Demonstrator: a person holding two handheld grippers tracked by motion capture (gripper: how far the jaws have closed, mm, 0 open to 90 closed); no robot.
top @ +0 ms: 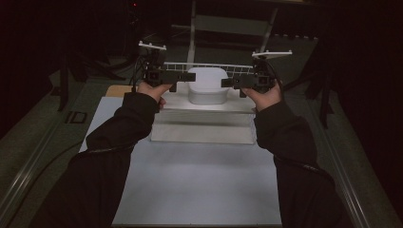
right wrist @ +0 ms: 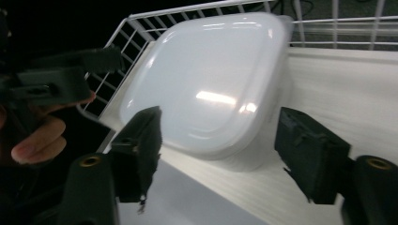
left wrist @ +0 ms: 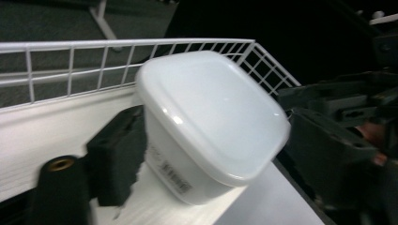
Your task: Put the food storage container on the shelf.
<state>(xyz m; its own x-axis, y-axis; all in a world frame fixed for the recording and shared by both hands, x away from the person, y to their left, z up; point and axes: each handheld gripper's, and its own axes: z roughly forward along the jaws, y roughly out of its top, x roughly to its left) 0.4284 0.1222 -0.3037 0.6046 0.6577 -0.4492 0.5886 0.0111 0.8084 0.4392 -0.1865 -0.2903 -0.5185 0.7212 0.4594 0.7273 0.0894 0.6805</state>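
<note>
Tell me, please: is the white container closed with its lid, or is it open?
Closed. The white container stands upright on the shelf, and its smooth lid covers the whole top, with the rim seated all around in both gripper views.

Your lidded container (top: 207, 85) sits on the raised shelf (top: 204, 107) at the far middle of the tabletop (top: 199, 185), with the wire rail (top: 209, 66) running along the shelf's back edge just behind it. Your left gripper (top: 177, 78) is at the container's left side and your right gripper (top: 227, 82) at its right side, their jaws pointing inward at it from opposite ends. In the right gripper view the container lies between your two jaws, with the left gripper beyond it.
</note>
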